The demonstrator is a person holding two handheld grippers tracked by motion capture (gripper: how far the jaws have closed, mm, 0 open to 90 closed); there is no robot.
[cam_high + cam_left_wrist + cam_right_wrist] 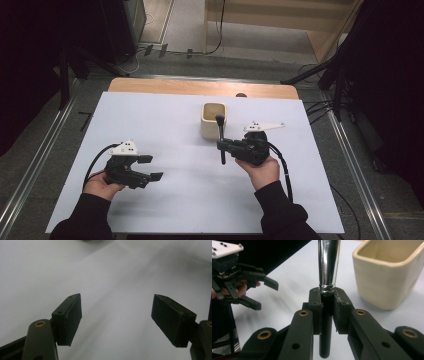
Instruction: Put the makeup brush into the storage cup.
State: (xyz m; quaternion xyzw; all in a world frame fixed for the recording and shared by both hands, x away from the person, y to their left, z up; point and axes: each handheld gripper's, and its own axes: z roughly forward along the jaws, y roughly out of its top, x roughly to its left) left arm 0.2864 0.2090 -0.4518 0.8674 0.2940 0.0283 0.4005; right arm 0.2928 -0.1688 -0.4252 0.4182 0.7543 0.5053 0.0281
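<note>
White bench (pixel 165 125) lies bare under your left hand-held gripper (pixel 152 168), whose jaws stand spread with nothing between them. To its right, your right hand-held gripper (pixel 221 146) pinches the brush (pixel 221 135) by its black handle, upright, just in front of the cream cup (pixel 214 120). So the pick-up looks done; dropping the brush into the cup seems left.

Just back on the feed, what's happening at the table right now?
The right gripper is shut on a black-handled tool with a shiny metal ferrule, held upright beside the cream square cup. The left gripper sits open over the white table, holding nothing.
</note>
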